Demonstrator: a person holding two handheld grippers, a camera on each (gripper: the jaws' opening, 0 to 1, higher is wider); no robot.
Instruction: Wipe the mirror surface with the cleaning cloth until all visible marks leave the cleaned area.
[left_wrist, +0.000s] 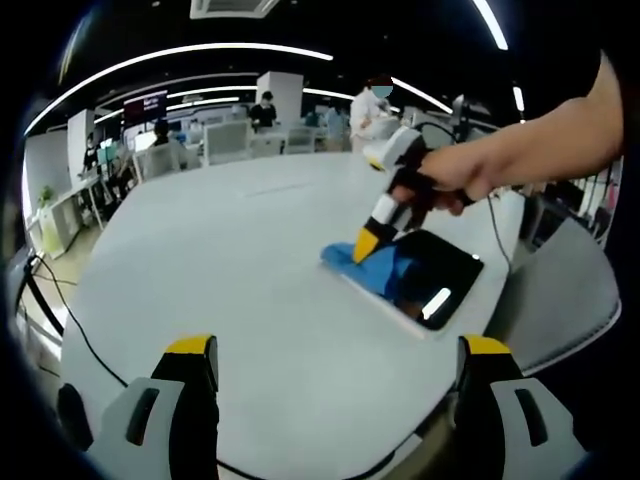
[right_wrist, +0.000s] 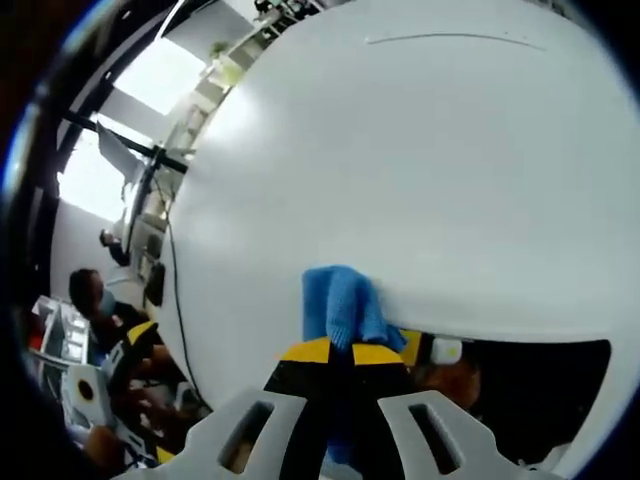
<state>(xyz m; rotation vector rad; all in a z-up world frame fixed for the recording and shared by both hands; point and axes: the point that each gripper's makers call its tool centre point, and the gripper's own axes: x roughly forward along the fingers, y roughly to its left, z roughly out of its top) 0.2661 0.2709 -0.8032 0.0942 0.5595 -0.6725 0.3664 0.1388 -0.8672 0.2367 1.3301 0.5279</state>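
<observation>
— Left gripper view: where's the blue cleaning cloth (left_wrist: 372, 268)?
— Clamped in the right gripper (left_wrist: 366, 243), at the mirror (left_wrist: 430, 277) edge on the white surface (left_wrist: 230, 270). Left gripper (left_wrist: 338, 375) hangs open.
— Advice?
— Press flat, overlap strokes.

We are in a large open-plan office: long curved ceiling lights (left_wrist: 180, 55) run overhead, rows of desks (left_wrist: 75, 195) and white chairs (left_wrist: 226, 140) stretch back, people (left_wrist: 263, 108) sit working at screens (left_wrist: 145, 104), and we stand at a wide white bench (left_wrist: 230, 260).
</observation>
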